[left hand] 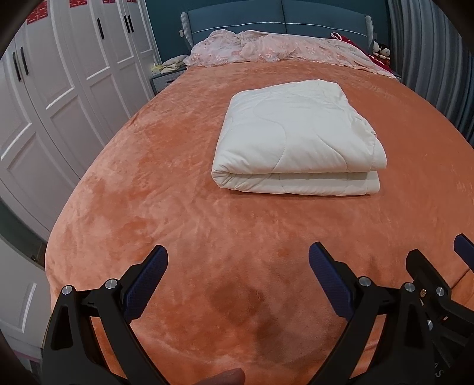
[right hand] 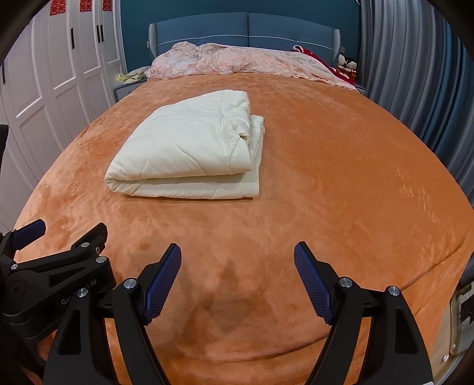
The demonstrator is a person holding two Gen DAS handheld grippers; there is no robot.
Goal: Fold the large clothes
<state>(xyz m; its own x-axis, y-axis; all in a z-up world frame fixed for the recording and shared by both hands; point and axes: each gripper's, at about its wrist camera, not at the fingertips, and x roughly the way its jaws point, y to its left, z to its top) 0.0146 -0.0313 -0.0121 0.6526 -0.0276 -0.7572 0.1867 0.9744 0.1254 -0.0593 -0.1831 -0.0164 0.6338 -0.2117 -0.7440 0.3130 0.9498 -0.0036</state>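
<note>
Orange plush covers the bed (left hand: 148,177) in the left wrist view, and the white quilt (left hand: 296,139) lies on it folded into a thick rectangle, rounded fold facing the camera, loose edges stacked on its right side. It sits towards the middle of the bed, well apart from the left gripper (left hand: 238,284), whose jaws stand released and empty over bare plush. Judging from that neat stack, the folding looks finished or nearly so, which would explain why both tools hang back at the foot of the bed. Part of the right gripper (left hand: 432,284) shows at the edge. Red paper cut-outs (left hand: 35,14) mark the wardrobe doors (left hand: 59,88); I cannot read them.

From the right wrist view the quilt (right hand: 189,154) lies ahead and to the left, its open layers visible at the far corner. The right gripper (right hand: 237,281) also hangs released, grasping nothing. The left gripper (right hand: 59,266) beside it carries pale lettering beginning "Gen" and ending ".AI"; the middle is unclear.
</note>
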